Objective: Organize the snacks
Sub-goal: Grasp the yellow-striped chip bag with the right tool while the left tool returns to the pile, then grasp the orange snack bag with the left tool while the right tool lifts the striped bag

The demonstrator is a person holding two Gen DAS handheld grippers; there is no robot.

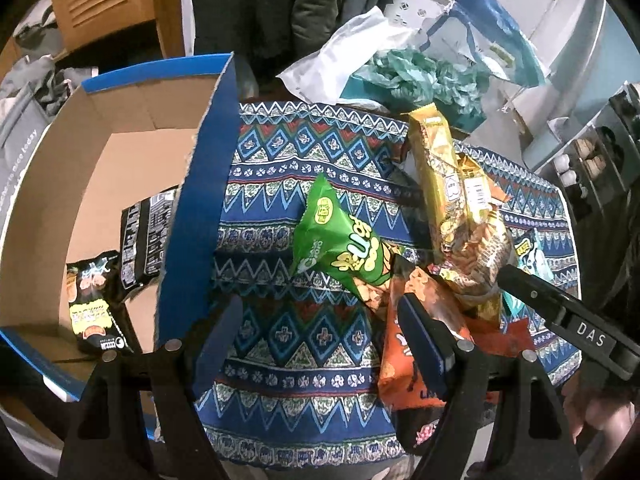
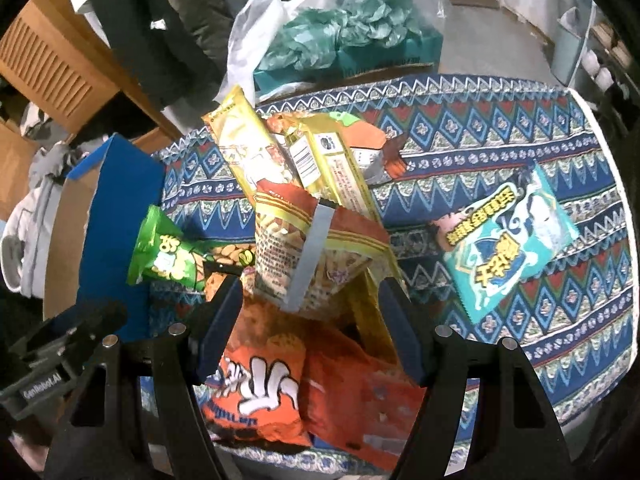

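on the patterned table (image 2: 500,128), snack bags are lying in a heap beside a blue cardboard box (image 1: 200,184) holding two black packets (image 1: 146,236). left tool (image 1: 320,344), reading "das", and right tool (image 2: 310,320) are both hovering spread, gripping nothing.

Green snack bag (image 1: 340,252); tablecloth (image 1: 304,160) (blue zigzag).

orange pack (image 2: 256,396) partly under pile, teal pack (image 1: 532,256) mostly hidden
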